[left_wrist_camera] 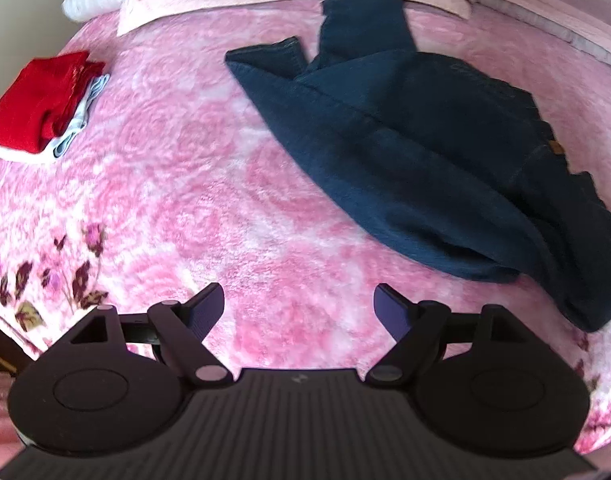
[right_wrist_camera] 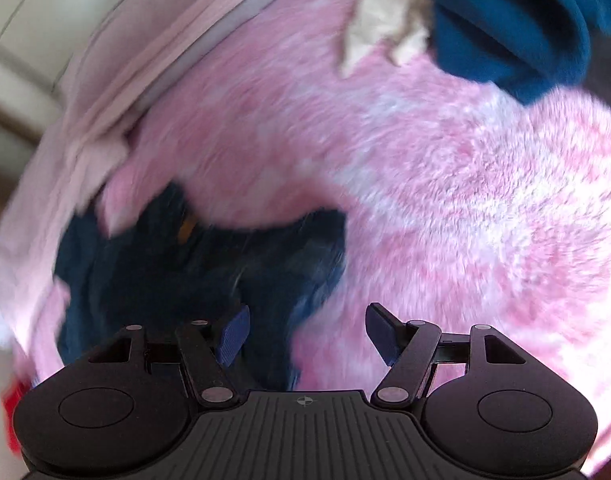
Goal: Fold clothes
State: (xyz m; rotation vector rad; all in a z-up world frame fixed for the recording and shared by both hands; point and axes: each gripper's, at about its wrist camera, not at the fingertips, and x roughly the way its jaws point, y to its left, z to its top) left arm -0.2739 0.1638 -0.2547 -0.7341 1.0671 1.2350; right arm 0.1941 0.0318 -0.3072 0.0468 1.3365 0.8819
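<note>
Where fleecy pink blanket [left_wrist_camera: 233, 184] spreads, crumpled dark denim jeans [left_wrist_camera: 417, 152] lie.

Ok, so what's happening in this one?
A person with a handheld gripper in each hand is folding clothes on a bed with a pink blanket. A pair of dark jeans lies crumpled and unfolded on it. Both the left gripper and the right gripper are open and hold nothing; the right one is over the edge of the jeans. A folded pile with a red garment on top sits off to one side, and more unfolded clothes wait nearby.
</note>
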